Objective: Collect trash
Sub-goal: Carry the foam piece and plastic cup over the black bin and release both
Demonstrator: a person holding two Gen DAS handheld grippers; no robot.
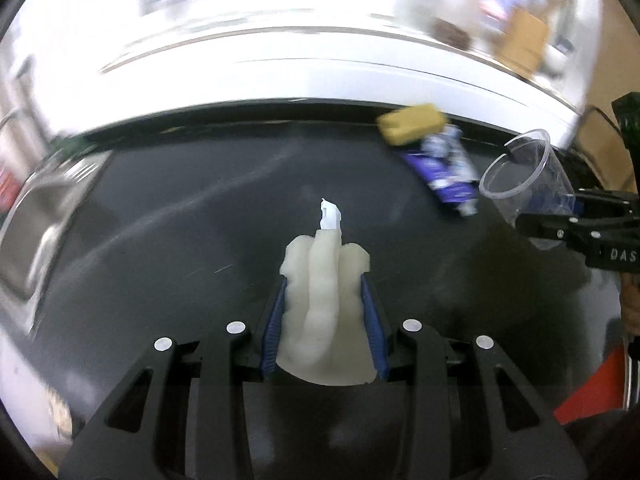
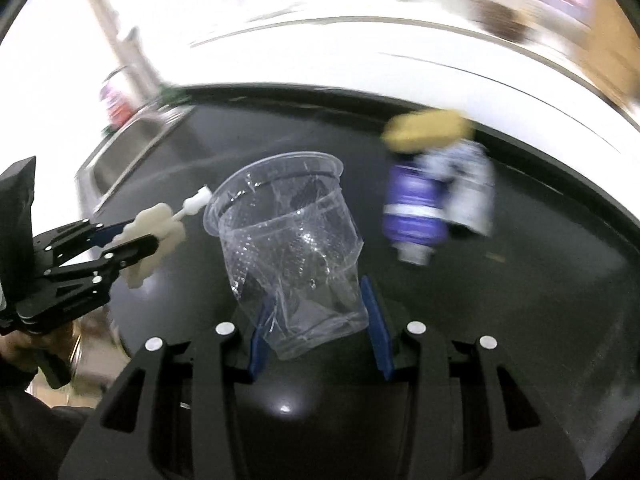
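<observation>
My left gripper (image 1: 325, 292) is shut on a crumpled whitish plastic piece (image 1: 324, 280) with a small white tip, held above the black counter (image 1: 160, 220). It also shows in the right wrist view (image 2: 156, 232) at the left. My right gripper (image 2: 320, 300) is shut on a clear plastic cup (image 2: 288, 240), tilted, mouth up and away. The cup also shows in the left wrist view (image 1: 524, 176) at the right. A purple and white wrapper (image 1: 444, 168) lies at the counter's far right, also in the right wrist view (image 2: 432, 204).
A yellow sponge (image 1: 412, 122) lies at the counter's back edge, touching the wrapper. A steel sink (image 1: 44, 216) is set in at the left. A white wall ledge (image 1: 320, 80) runs behind the counter. A brown cardboard box (image 1: 520, 40) stands far back right.
</observation>
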